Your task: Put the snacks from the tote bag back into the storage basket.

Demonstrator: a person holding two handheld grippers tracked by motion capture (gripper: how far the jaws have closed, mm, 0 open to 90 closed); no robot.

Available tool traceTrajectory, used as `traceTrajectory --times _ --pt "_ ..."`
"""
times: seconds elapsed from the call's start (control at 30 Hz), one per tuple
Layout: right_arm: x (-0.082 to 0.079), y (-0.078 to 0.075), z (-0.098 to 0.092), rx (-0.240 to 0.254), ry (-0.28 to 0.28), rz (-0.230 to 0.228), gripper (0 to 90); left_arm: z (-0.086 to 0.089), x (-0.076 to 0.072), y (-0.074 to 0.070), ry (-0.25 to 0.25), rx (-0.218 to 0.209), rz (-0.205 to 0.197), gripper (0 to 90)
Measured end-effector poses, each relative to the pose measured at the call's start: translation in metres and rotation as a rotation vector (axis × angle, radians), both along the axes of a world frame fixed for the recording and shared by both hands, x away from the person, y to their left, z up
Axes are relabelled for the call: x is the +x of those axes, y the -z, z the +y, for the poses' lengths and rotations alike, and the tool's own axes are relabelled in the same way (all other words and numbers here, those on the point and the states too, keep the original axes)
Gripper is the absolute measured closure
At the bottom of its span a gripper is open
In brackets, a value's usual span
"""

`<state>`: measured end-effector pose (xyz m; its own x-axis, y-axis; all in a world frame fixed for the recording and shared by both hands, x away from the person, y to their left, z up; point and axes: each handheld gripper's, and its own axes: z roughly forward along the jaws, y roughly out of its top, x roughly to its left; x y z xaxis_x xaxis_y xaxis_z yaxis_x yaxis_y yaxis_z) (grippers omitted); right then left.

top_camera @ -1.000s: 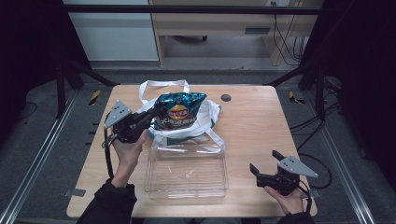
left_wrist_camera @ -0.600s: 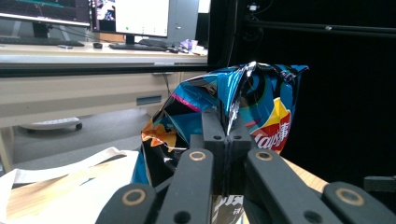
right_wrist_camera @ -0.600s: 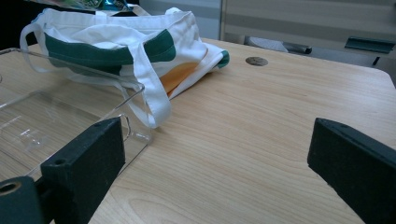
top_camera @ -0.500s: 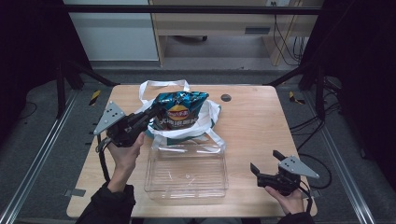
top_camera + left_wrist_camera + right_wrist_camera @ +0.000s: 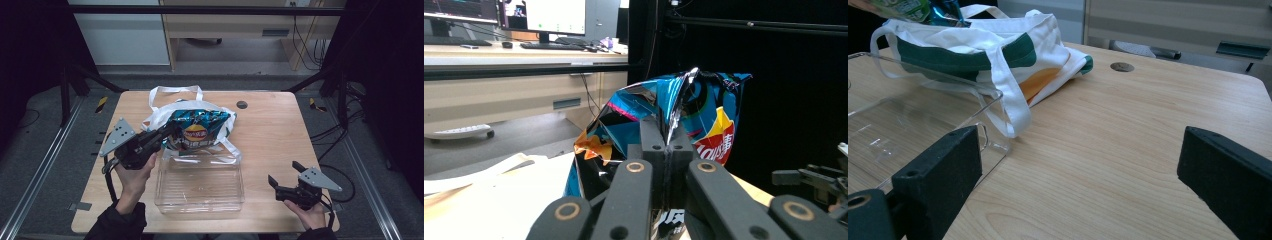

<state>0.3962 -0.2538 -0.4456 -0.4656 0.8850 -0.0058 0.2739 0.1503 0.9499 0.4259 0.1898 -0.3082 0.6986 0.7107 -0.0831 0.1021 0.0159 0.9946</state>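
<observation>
High view: left gripper pinches the chip bag at its near edge, bag partly risen from the tote; clear bin just in front looks empty; judged step is lifting the bag out, so draw up steadily, clear of the handles.
Left gripper view: jaws closed on a crimped fold of bag; hold looks thin, possibly slippery.
Right gripper view: right gripper wide apart, holding nothing, above bare table; tote touches the bin rim.
</observation>
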Motion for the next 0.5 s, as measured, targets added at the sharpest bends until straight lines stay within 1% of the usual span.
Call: traceTrajectory --times 0.13,0.27,0.37,0.5 --pt "0.0 0.0 -0.001 0.001 0.005 0.002 4.3 0.001 -0.008 -0.001 0.005 -0.005 -0.001 90.0" --pt "0.0 0.0 0.0 -0.002 0.003 -0.002 4.3 0.001 -0.015 0.002 0.011 0.006 0.011 90.0" --pt "0.0 0.0 -0.001 -0.001 0.005 0.0 4.3 0.002 -0.021 0.004 0.019 0.006 0.022 90.0" --pt "0.0 0.0 -0.001 -0.001 0.008 0.002 4.3 0.005 -0.031 0.006 0.024 0.013 0.021 90.0"
